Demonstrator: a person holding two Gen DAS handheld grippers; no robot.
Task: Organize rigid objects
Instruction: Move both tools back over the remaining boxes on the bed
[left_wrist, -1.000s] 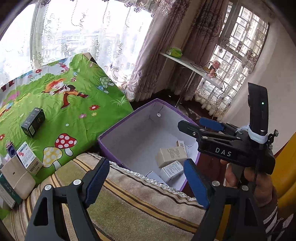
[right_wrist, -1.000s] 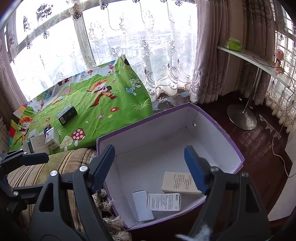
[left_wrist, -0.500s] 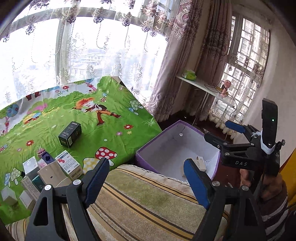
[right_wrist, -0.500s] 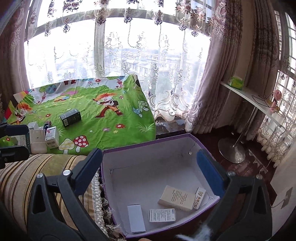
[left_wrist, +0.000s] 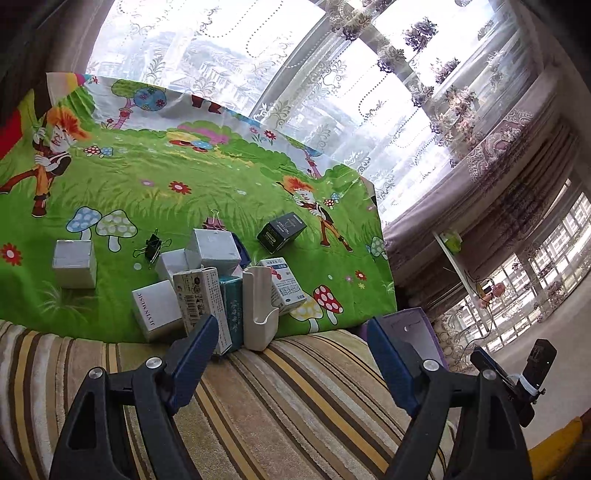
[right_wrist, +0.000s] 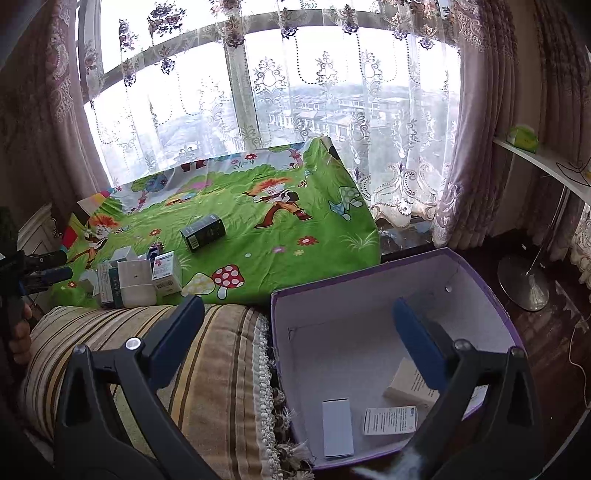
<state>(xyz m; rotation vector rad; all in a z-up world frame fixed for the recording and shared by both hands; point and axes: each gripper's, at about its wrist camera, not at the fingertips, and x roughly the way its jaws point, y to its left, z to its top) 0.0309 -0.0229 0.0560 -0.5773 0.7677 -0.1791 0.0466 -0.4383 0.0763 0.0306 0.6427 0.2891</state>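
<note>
Swung leftward since a moment ago, the left gripper (left_wrist: 288, 339) hangs open, empty, before the boxes (left_wrist: 218, 291) clustered upright at the green sheet's (left_wrist: 207, 184) near edge. Right gripper (right_wrist: 295, 325) gapes empty above the purple bin (right_wrist: 369, 288), where three boxes (right_wrist: 336, 426) lie flat.

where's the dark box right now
The dark box lies alone on the green cartoon sheet, just beyond the cluster of white boxes, toward the window; the right wrist view shows it too.

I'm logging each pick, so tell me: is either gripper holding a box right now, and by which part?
Neither. The left gripper and the right gripper are both open, with nothing between their fingers.
</note>
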